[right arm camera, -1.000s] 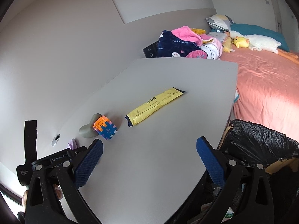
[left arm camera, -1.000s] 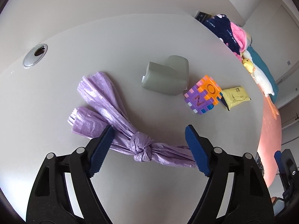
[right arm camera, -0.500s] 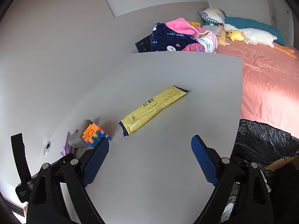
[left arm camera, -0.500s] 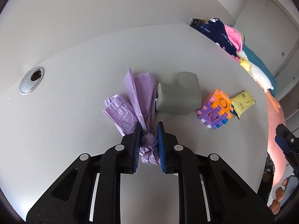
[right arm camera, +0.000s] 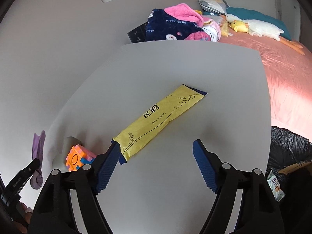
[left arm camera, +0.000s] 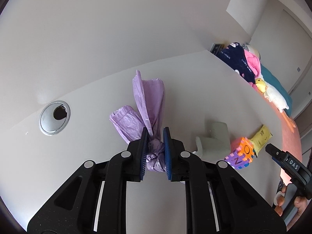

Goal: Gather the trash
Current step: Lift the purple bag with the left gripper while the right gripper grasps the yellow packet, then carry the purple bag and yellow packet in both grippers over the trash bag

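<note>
Left gripper point(left arm camera: 155, 146): narrowed onto the knot of a purple plastic bag point(left arm camera: 148, 105), which is clamped between the two blue pads point(left arm camera: 144, 152); the loose ends of the bag are fanned out ahead of the fingertips, raised off the table point(left arm camera: 78, 175).

Right gripper point(right arm camera: 156, 156): held wide apart above the table, nothing between the pads; the inner corner of its left pad point(right arm camera: 108, 167) is seen just over the near end of a yellow packet point(right arm camera: 159, 117).

Yellow packet: laid flat on the table, slanting away from the right gripper toward the far right; dark blue sealed strips at both ends; black Chinese characters and a smaller line reading "4-30" are printed on it, the rest too small to be read.

Toy cube point(right arm camera: 78, 158): orange, pink and blue foam, to the left of the right gripper; the letters "O" and "N" are shown on its faces in the left wrist view point(left arm camera: 241, 154).

Grey block point(left arm camera: 214, 140): set beside the cube, to the right of the left gripper.

Cable hole point(left arm camera: 54, 118): a metal ring in the table, to the left of the left gripper.

Black bin bag point(right arm camera: 288, 146): open, below the table edge, to the right of the right gripper.

Navy garment point(right arm camera: 165, 27): lying beyond the table; "lucky rabbit" is printed on it.

Lettering: "DAS" is read on the right gripper's body point(left arm camera: 288, 165).
</note>
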A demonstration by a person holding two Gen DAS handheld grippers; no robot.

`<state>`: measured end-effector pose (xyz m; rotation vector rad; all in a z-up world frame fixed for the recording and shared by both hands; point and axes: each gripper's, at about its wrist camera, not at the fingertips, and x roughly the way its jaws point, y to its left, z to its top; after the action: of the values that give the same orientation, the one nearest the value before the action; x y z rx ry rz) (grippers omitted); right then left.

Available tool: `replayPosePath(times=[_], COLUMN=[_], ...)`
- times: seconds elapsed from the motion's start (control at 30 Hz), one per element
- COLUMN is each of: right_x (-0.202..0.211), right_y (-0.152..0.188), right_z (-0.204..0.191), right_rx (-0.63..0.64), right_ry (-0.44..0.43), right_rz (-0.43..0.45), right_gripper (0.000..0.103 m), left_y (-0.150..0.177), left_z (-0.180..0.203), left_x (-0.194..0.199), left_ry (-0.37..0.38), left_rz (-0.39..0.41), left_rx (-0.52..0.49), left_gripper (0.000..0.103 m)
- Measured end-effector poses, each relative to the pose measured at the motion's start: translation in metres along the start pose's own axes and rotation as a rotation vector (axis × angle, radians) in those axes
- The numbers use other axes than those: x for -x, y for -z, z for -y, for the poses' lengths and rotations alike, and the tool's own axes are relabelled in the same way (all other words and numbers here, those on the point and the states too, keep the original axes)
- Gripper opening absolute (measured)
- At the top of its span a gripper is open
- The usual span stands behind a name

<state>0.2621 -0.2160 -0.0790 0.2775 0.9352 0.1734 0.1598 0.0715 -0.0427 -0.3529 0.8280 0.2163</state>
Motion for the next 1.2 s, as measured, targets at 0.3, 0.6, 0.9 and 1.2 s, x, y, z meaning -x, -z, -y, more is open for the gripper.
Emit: replayPosePath(times=[0.3,0.6,0.9,1.2], right_x=[-0.027,-0.025,-0.002,0.035], right_y=[-0.016,-0.020,-0.011,0.007], right_z=[-0.011,-0.016,-0.005,0.010], right_rx=[-0.018,-0.001,0.001,0.007], right_ry=[0.064,-0.013,-0.049,-0.086], right_rz=[-0.016,-0.002,0.024,0.040], right_gripper=[0.060,0.018,0.012,0.012], left_y=[-0.015,-0.013,-0.007,0.013], left_z=[-0.011,-0.007,-0.001,0.022], left_x=[-0.009,-0.009,0.001,0.030], left_ry=[-0.018,-0.016,0.009,0.051], left_rz=[0.009,0.012,0.021,0.030], left_rx=[-0.009,-0.032,-0.048,-0.084], left_gripper=[0.015,0.015,0.015,0.015])
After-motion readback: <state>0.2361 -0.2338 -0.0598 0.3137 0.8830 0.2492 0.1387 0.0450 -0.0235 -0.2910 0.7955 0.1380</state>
